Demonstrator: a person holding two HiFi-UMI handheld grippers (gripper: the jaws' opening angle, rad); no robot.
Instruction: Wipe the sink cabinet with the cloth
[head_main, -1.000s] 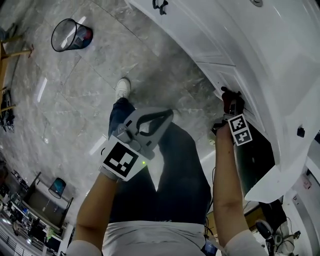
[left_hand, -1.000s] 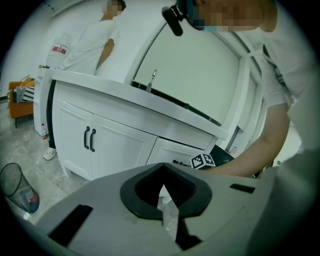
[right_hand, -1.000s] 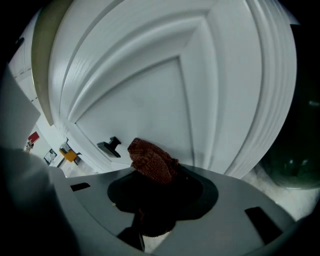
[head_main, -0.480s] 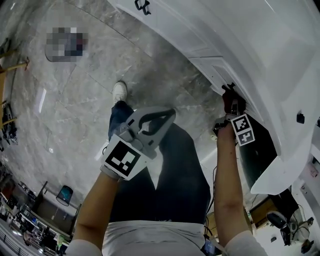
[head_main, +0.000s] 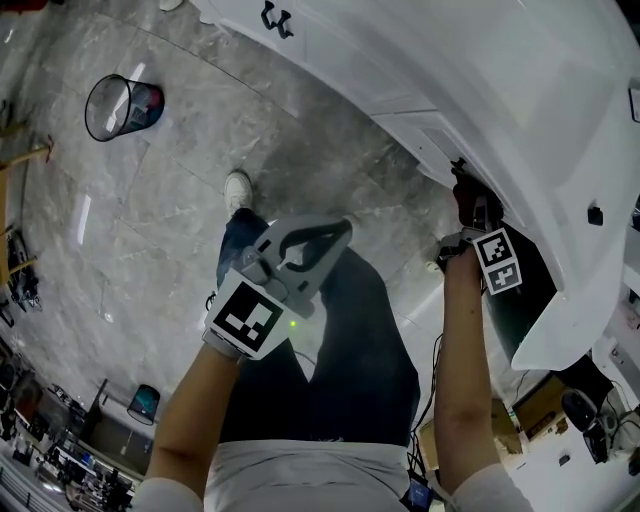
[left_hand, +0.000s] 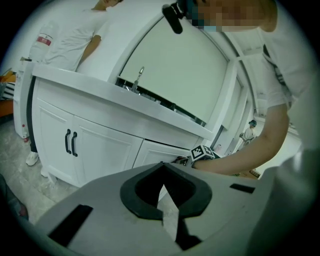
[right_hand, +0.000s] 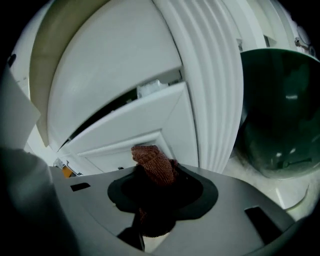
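Two hand-held grey grippers: the left gripper (left_hand: 162, 192), nearest, has its jaws together on nothing. The right gripper (right_hand: 155, 182), at three o'clock in the head view, pinches a bunched rust-red knitted cloth (right_hand: 152, 161), which pokes out toward twelve o'clock, close against the white panelled sink cabinet (right_hand: 125, 137).

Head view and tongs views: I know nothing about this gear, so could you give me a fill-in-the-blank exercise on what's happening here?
1. The right tongs are shut on a reddish-brown knitted cloth, held at the ____ sink cabinet.
2. The left tongs are shut and hold ____.
3. The cabinet doors carry two ____ bar handles.
4. A wire mesh wastebasket stands on the ____ stone floor.

Missing words: white; nothing; black; grey
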